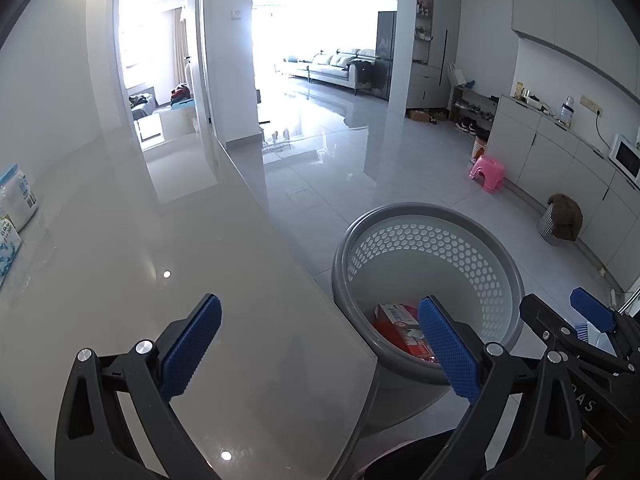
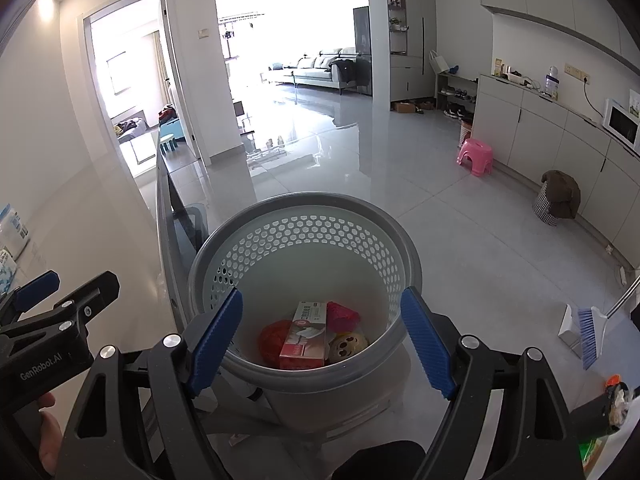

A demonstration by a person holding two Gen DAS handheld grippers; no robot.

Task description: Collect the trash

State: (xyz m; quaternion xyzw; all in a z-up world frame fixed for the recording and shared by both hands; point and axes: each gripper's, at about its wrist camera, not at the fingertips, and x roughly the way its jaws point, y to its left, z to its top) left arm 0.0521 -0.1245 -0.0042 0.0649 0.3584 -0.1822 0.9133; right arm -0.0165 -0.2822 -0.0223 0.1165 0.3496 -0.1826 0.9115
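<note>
A grey perforated basket (image 2: 304, 200) stands on the floor beside the white table (image 1: 160, 240). In it lie a red-and-white box (image 2: 306, 336), a pink piece (image 2: 342, 316), an orange-red lump (image 2: 272, 338) and a small yellowish face toy (image 2: 348, 344). My right gripper (image 2: 324, 304) hangs open above the basket mouth with nothing between its blue pads. My left gripper (image 1: 320, 312) is open and empty over the table's edge, with the basket (image 1: 424, 210) just to its right. Each gripper shows at the edge of the other's view: the left gripper (image 2: 76, 280) and the right gripper (image 1: 560, 308).
Tissue packs (image 1: 16, 196) sit at the table's far left. A grey chair (image 2: 188, 224) is tucked by the table next to the basket. A broom and dustpan (image 2: 588, 328) lie on the floor at right. A pink stool (image 2: 476, 156) and a covered hamper (image 2: 558, 196) stand near the cabinets.
</note>
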